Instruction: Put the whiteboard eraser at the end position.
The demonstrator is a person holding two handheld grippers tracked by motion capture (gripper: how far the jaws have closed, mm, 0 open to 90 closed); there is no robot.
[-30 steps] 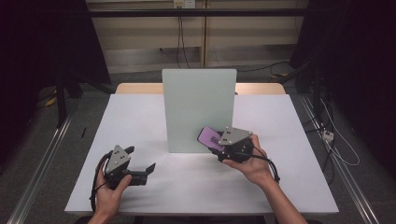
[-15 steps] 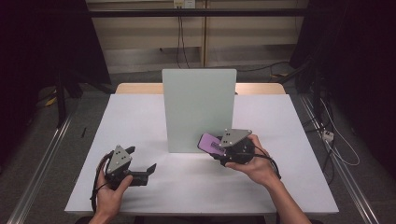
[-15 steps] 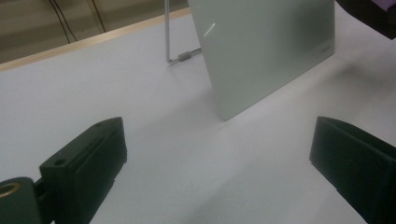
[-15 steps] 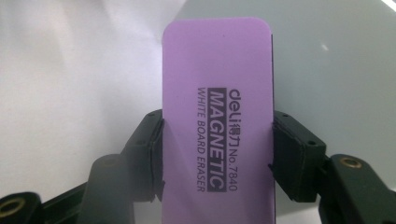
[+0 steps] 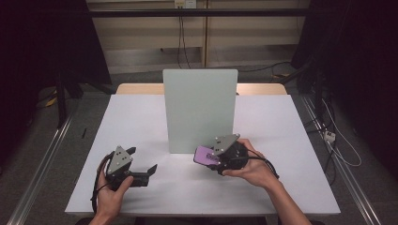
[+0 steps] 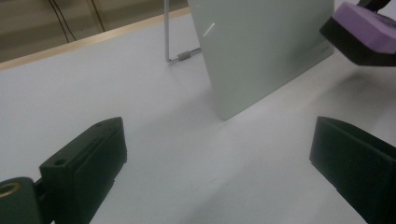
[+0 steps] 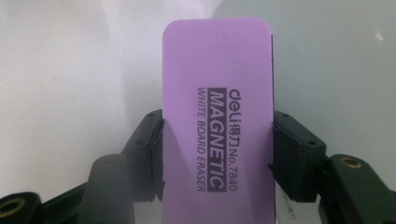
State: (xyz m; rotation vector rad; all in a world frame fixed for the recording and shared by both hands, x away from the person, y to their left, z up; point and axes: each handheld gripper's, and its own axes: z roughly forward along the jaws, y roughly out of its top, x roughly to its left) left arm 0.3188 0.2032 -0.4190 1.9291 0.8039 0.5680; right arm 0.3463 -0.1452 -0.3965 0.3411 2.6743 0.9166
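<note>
While the eraser [image 7: 217, 116] is being clamped by its long edges in the right claw [image 5: 212, 158], just before the board [image 5: 199, 110], slippage is being risked; the left claw [image 5: 141, 173] is being held open, empty.
</note>
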